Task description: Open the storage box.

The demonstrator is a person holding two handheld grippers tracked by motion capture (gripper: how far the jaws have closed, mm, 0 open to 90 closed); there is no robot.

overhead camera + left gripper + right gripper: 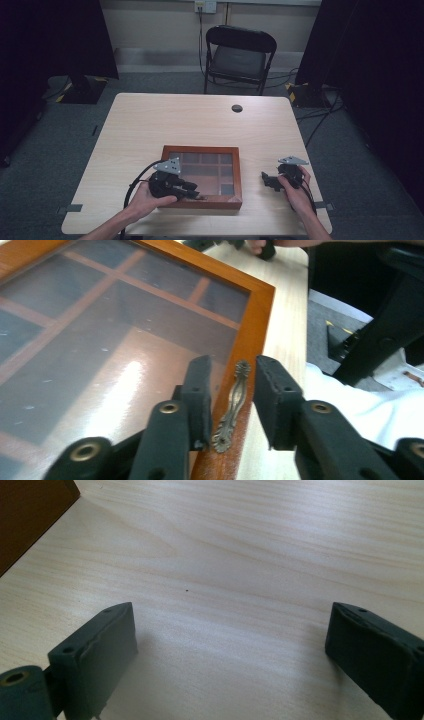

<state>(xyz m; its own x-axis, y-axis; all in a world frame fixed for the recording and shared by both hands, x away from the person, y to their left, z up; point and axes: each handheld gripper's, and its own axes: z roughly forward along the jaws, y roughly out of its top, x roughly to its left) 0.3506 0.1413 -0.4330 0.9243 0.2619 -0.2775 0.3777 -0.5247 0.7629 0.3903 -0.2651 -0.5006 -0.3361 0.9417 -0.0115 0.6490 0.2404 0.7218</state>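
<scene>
Left gripper over near edge of glass-lid wooden box, jaws narrowed around ornate brass handle, small gaps either side, not pinching yet. Right gripper wide open, empty, above bare table. No readable writing.

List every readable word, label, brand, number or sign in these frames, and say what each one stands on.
None: no frame holds any readable text.
Wooden box with glass lid: no lettering; its brass handle bears only ornament.
Wall socket: too small to show any marking.
Yellow-black striped tape on the stand base: a pattern, not text.
Table and chair: no labels.
</scene>
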